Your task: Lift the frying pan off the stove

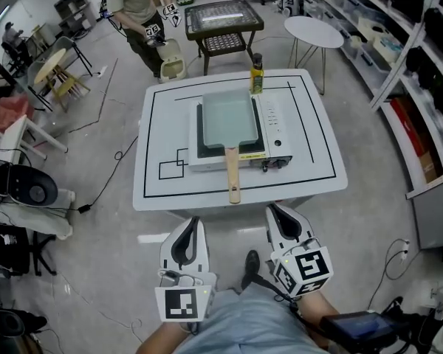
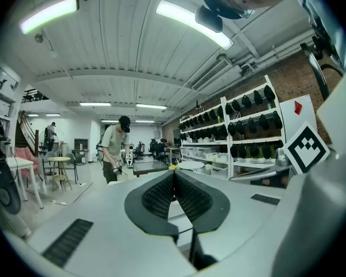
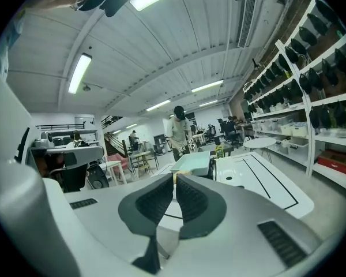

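Note:
A rectangular pale-teal frying pan point(image 1: 230, 124) rests on a white portable stove point(image 1: 273, 135) on the white table point(image 1: 310, 175). Its wooden handle point(image 1: 233, 174) points toward me and reaches the table's near edge. My left gripper point(image 1: 193, 221) and right gripper point(image 1: 273, 209) hang shut and empty just in front of that edge, one on each side of the handle and not touching it. In the right gripper view the shut gripper point(image 3: 174, 178) points at the pan point(image 3: 193, 163). The left gripper view shows the other gripper point(image 2: 174, 173) shut, with the pan hidden.
A yellow bottle point(image 1: 257, 74) stands at the table's far edge beside the stove. Beyond are a dark grated table point(image 1: 223, 22), a round white table point(image 1: 314, 29) and a person point(image 1: 136, 6) holding grippers. Shelves point(image 1: 421, 57) line the right; chairs and cables lie at the left.

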